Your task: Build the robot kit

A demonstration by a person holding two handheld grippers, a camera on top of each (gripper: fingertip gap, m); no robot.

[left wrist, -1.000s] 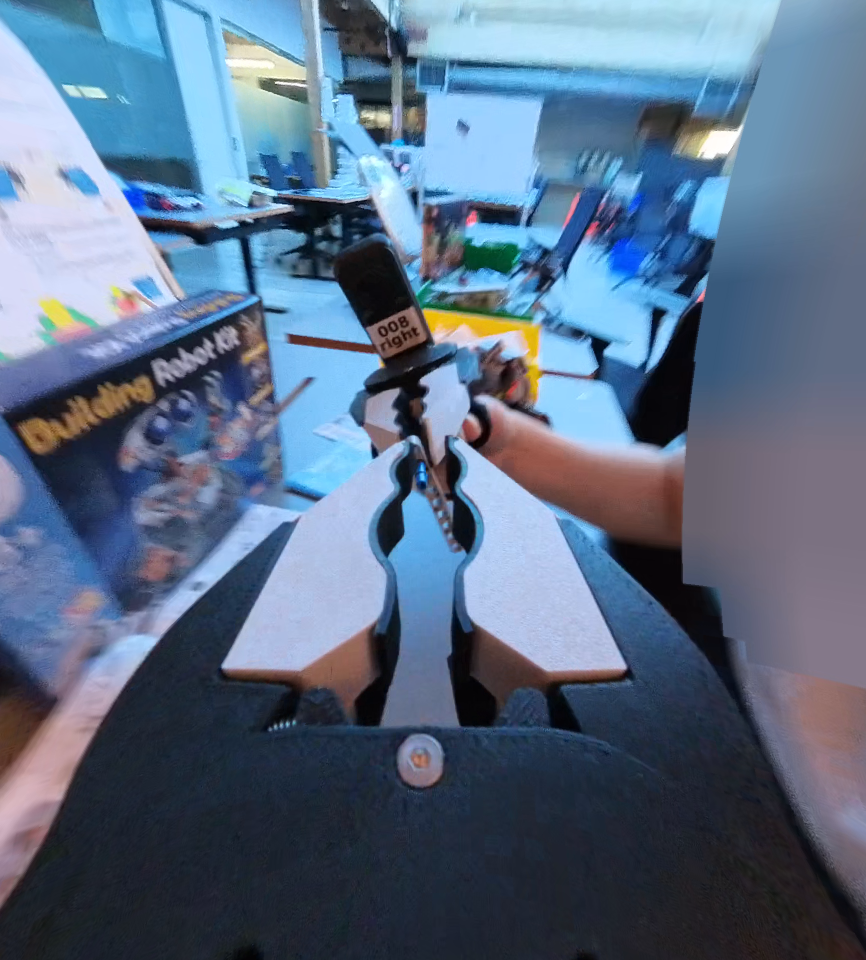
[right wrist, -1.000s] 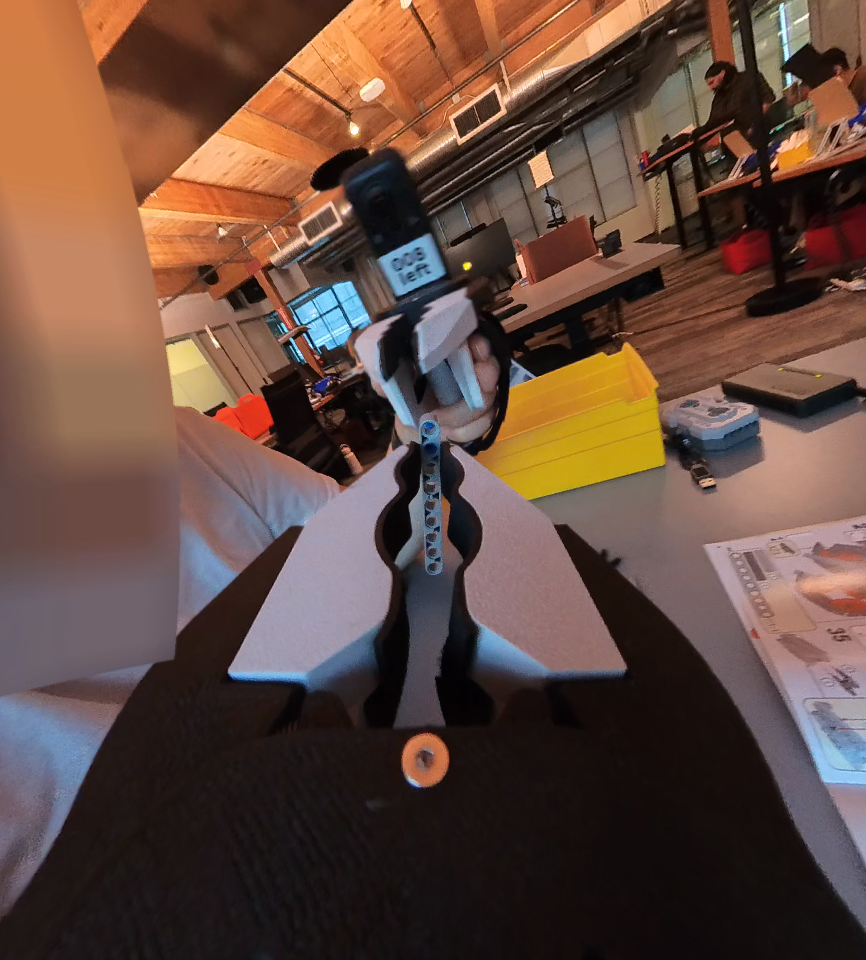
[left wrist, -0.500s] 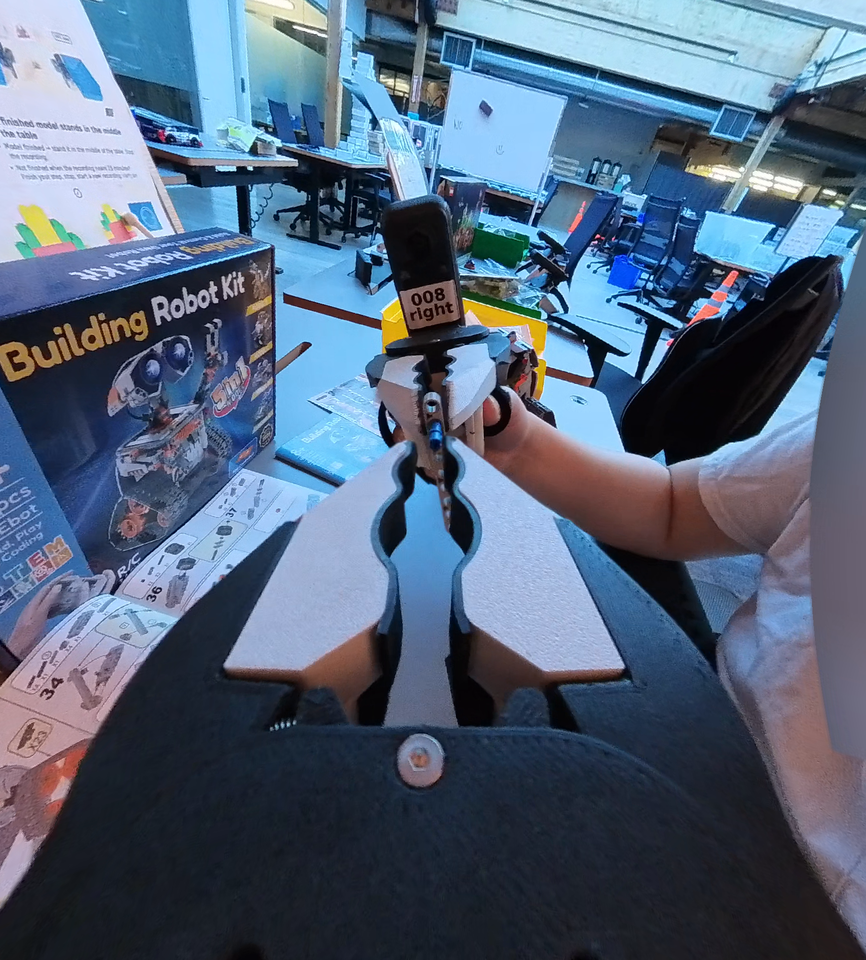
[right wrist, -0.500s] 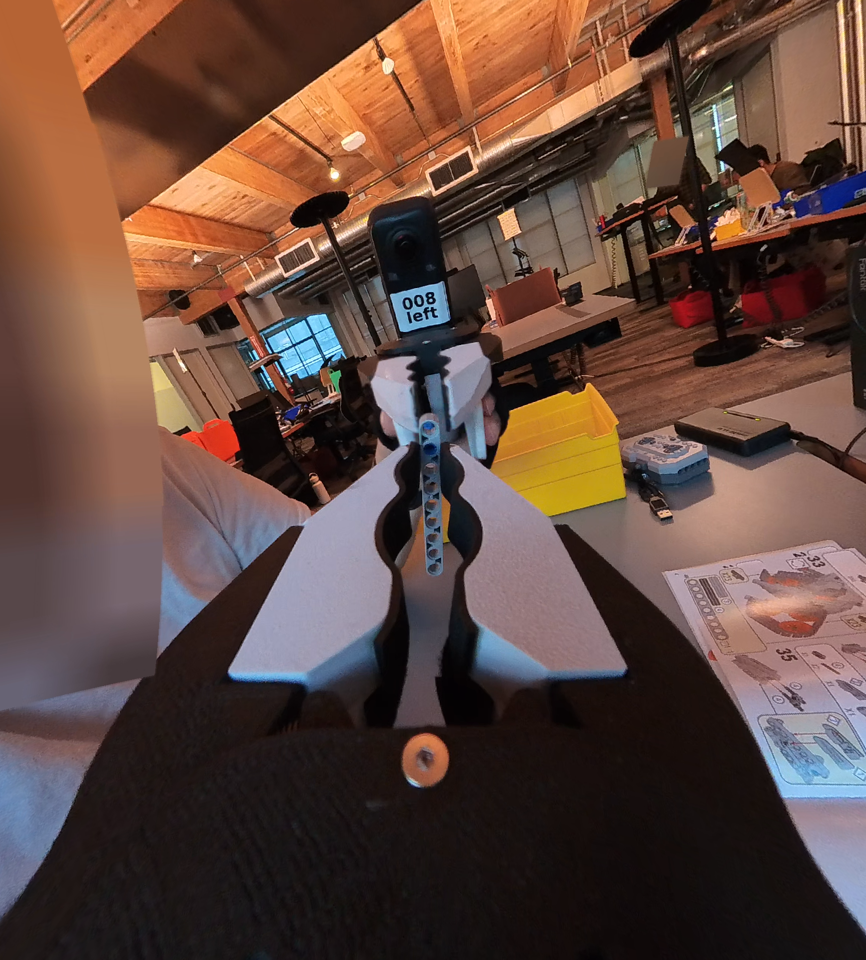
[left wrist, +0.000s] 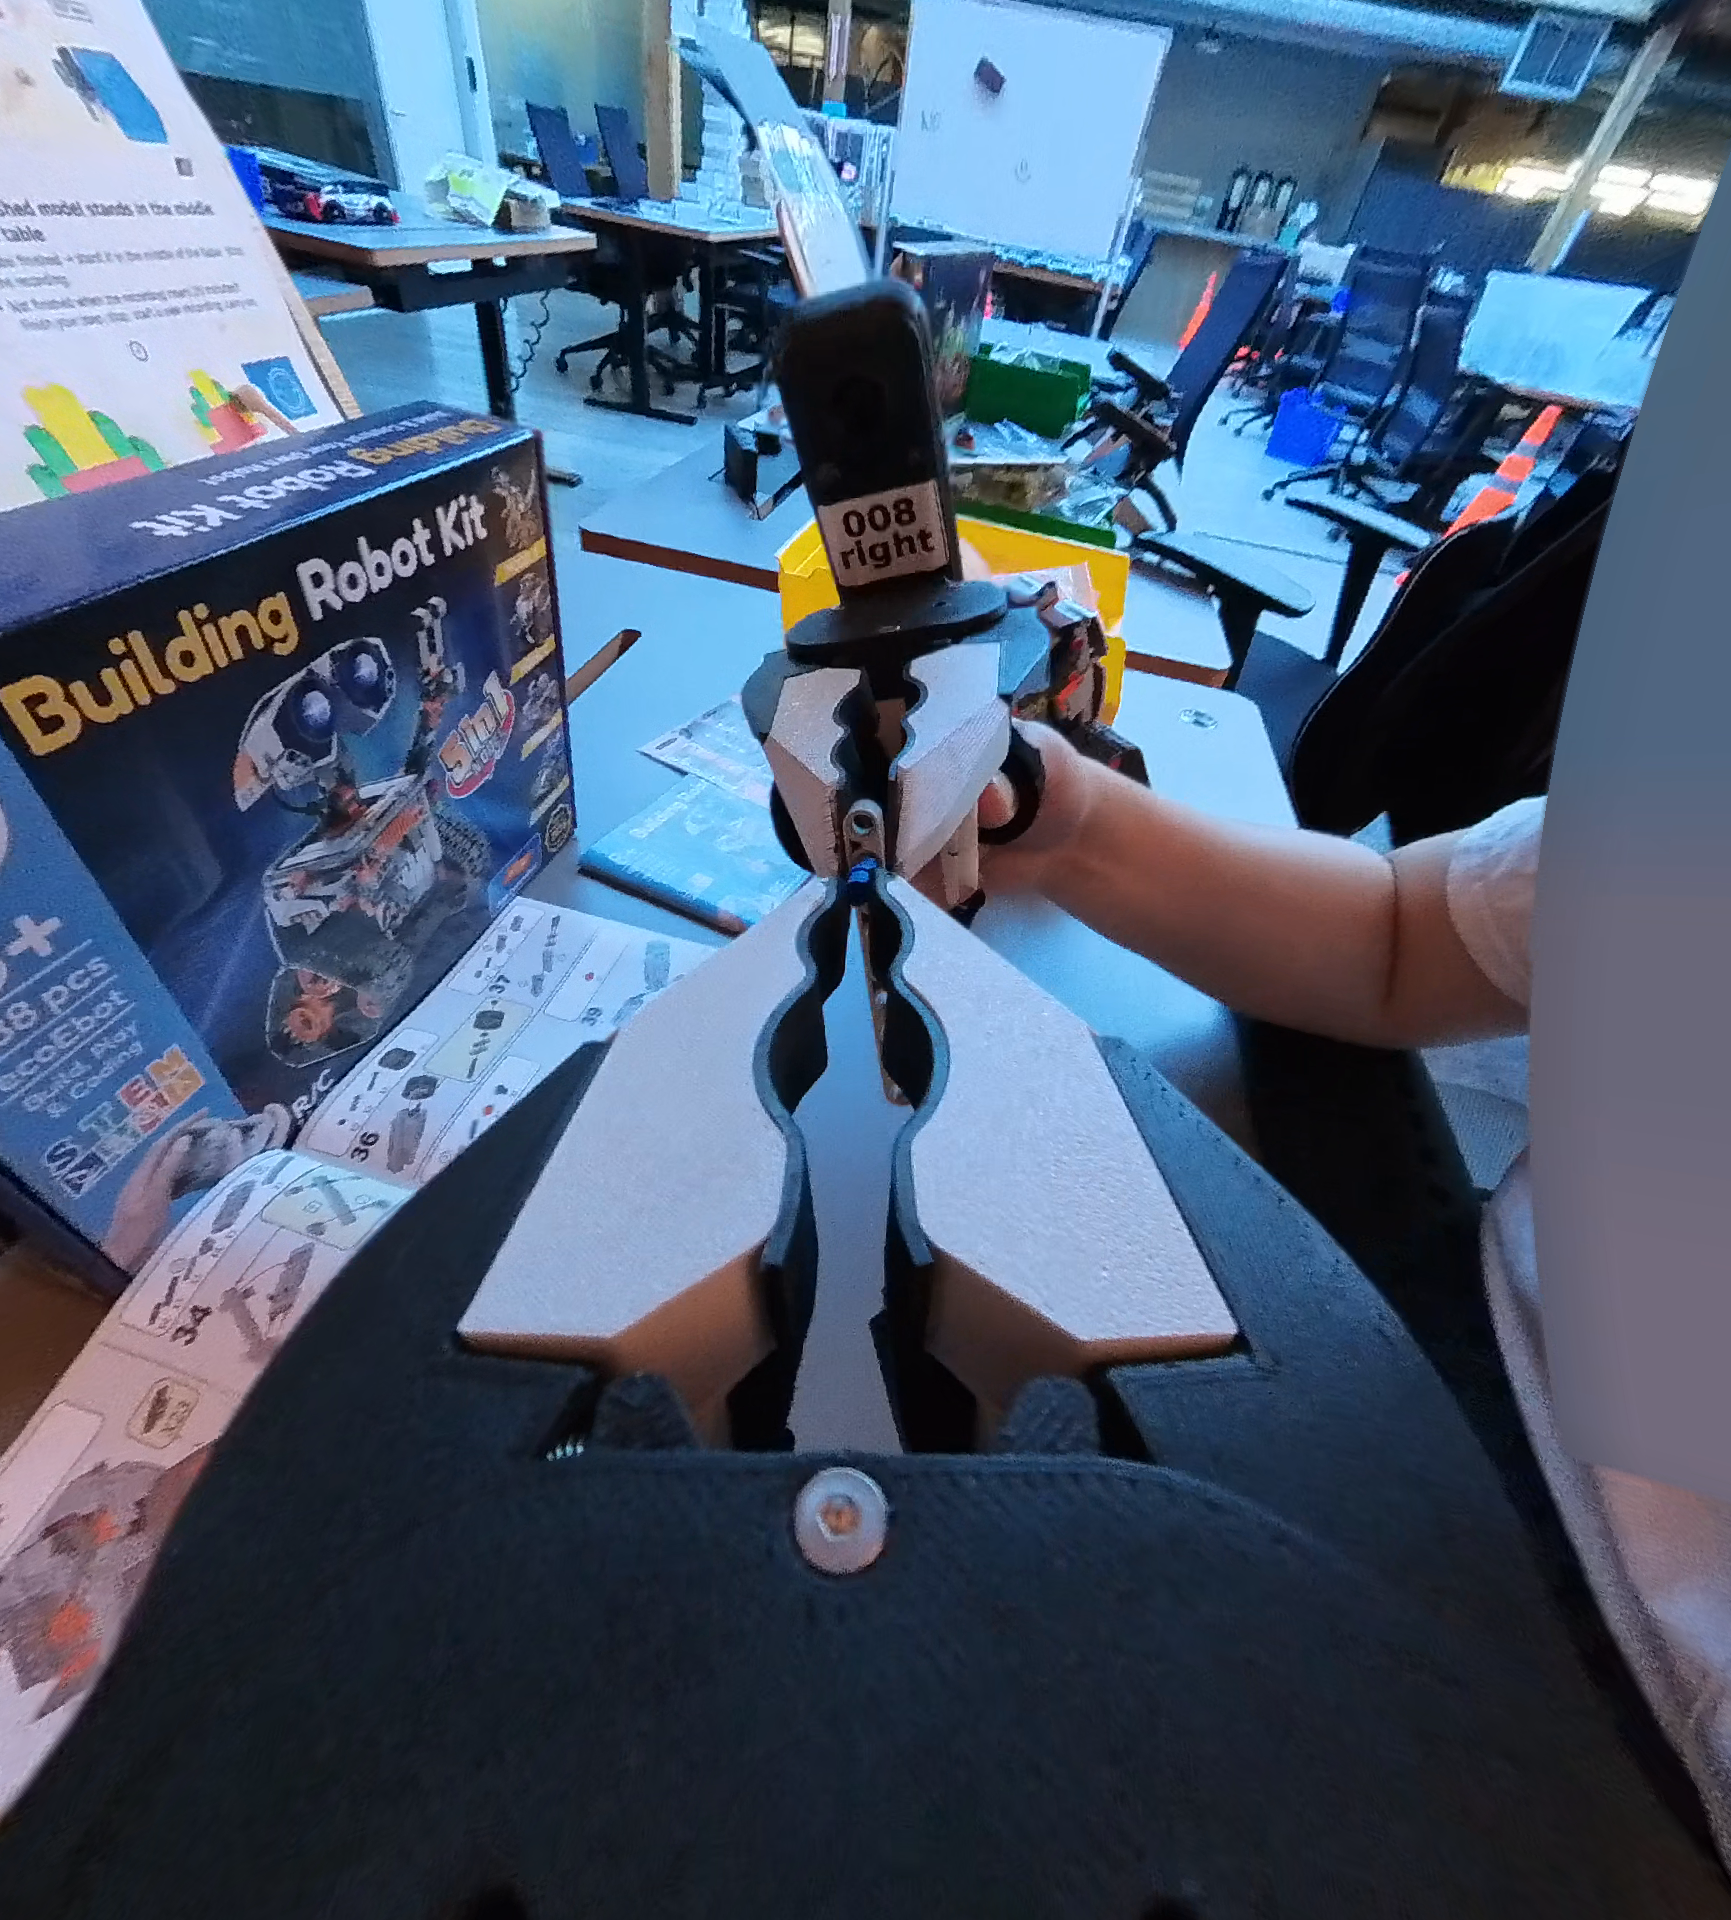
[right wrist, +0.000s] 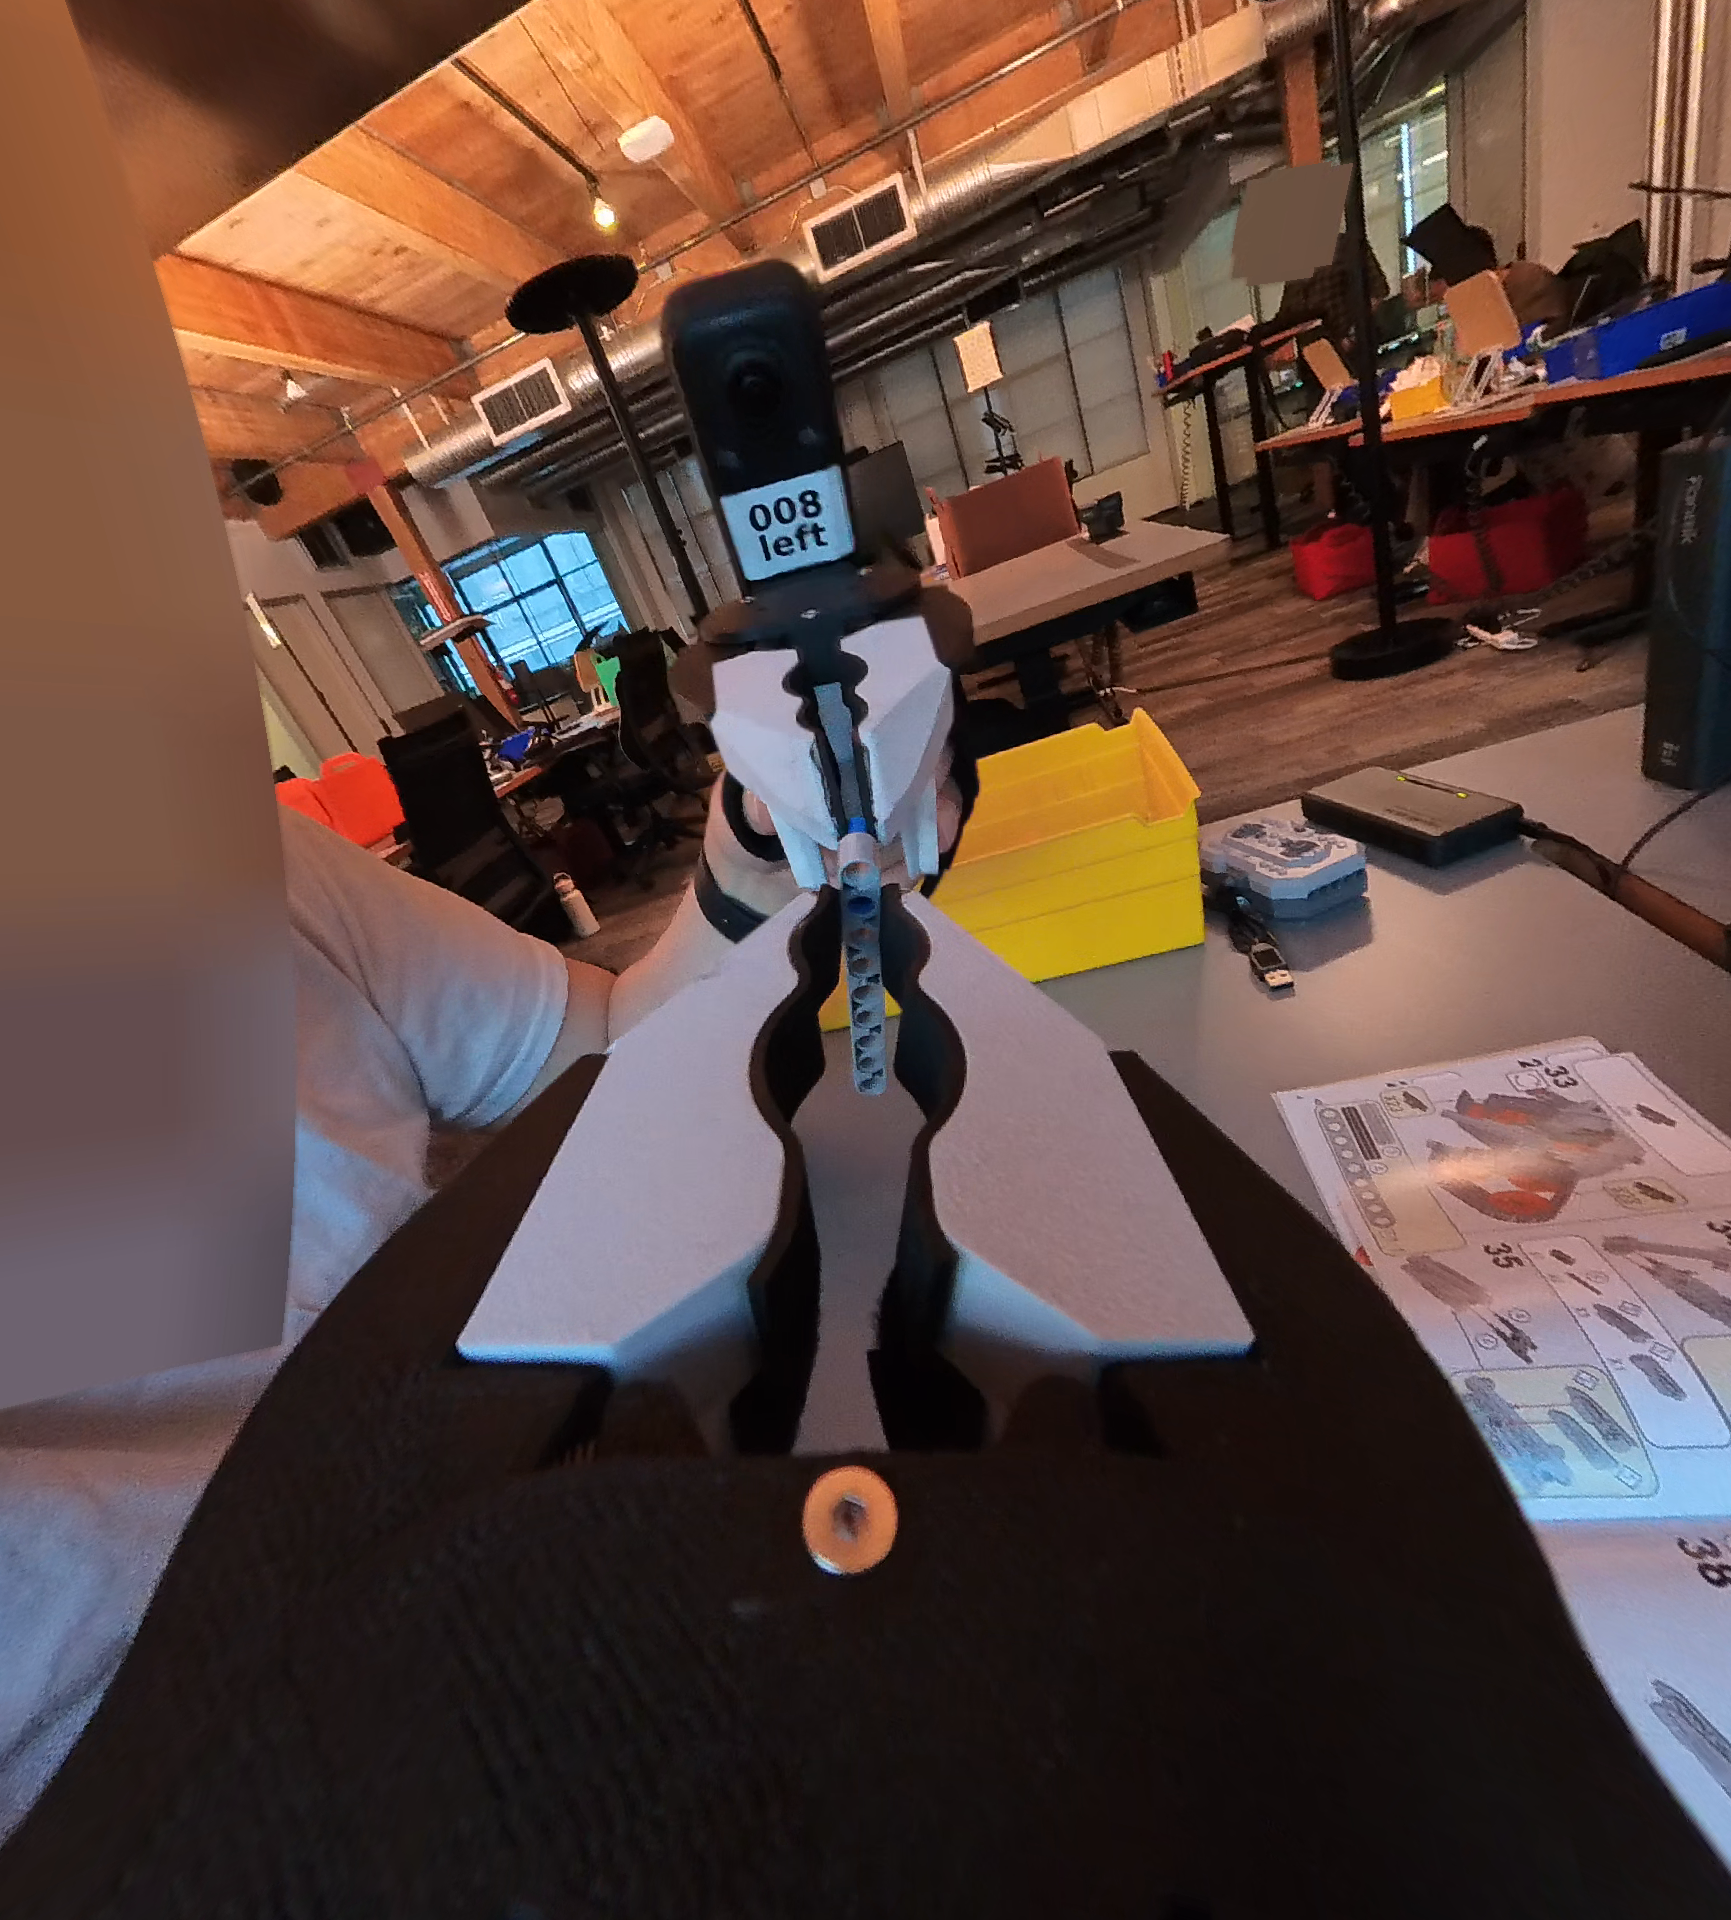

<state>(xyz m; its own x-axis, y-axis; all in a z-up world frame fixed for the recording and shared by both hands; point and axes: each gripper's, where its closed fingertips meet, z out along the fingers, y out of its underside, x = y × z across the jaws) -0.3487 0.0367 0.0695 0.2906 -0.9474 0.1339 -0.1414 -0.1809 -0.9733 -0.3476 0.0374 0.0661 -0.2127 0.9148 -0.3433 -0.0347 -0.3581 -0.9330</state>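
**Right wrist view: grey beam pinched upright, blue pin at its top end**

The grey perforated beam [right wrist: 866, 997] stands nearly upright in mid-air above the tabletop [right wrist: 1463, 987]. The right hand-held gripper [right wrist: 859, 914] is closed on it, its fingertips pressing the beam's narrow sides. At the beam's upper end sits a small blue pin [left wrist: 859, 876], clamped in the very tips of the left hand-held gripper [left wrist: 856, 899], which is closed on it. The two hand-held grippers face each other, tip to tip. Pin and beam end look to be touching, though whether the pin sits in a hole cannot be told.

What could go wrong, as I judge it:
- The pin is tiny and held only at the extreme tips, so a slight skew could twist it free and drop it.
- The beam is gripped on slim edges, so a push along the pin could make it pivot or slide between the fingers.
- If pin and hole are off-axis, pressing would jam rather than seat.

Counted: one beam, one blue pin, two hand-held grippers. Around them are one yellow bin [right wrist: 1069, 862], one grey-and-blue electronic block [right wrist: 1282, 868], one flat black device [right wrist: 1401, 810], one kit box [left wrist: 248, 748], and open instruction pages [right wrist: 1567, 1247] whose separate leaves I cannot count.
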